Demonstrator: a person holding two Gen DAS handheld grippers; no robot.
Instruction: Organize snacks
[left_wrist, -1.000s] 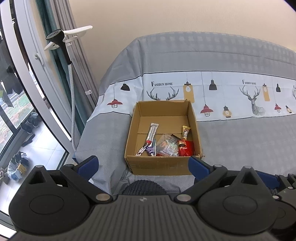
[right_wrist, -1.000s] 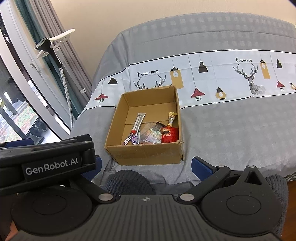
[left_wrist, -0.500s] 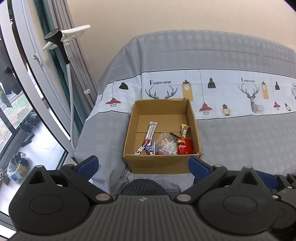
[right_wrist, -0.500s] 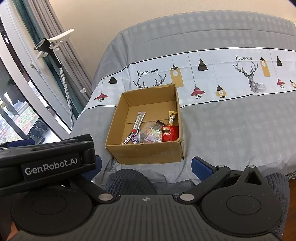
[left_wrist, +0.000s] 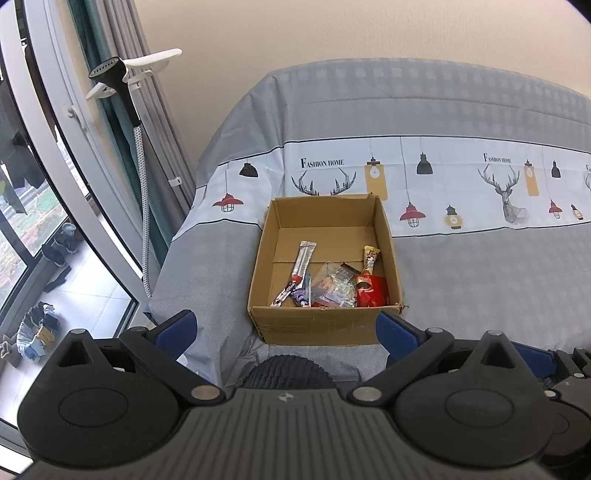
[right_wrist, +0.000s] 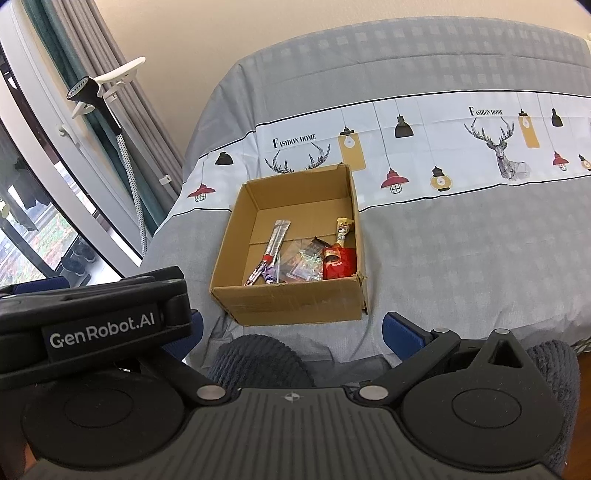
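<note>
We cannot read the print on the snack packets (left_wrist: 334, 286) at the box's near end; they overlap, and the cardboard box (left_wrist: 325, 325) front wall hides their lower edges. At lower left of the right wrist view, the left gripper's body covers one blue fingertip (right_wrist: 192, 332). The bedspread (left_wrist: 480, 258) runs off the right edge.

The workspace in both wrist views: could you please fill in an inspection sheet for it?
Surface: bed cover, grey with a white band of printed lamps and deer.
Job's things: open cardboard box on the cover, holding a silver stick pack, clear packets, a red packet and a gold-topped wrapper.
Clutter: nothing seen on the cover.
Grippers: left gripper and right gripper open, empty, short of the box.
Cables: braided hose hanging from a garment steamer.
Surroundings: curtains, window, shoes on the floor.
</note>
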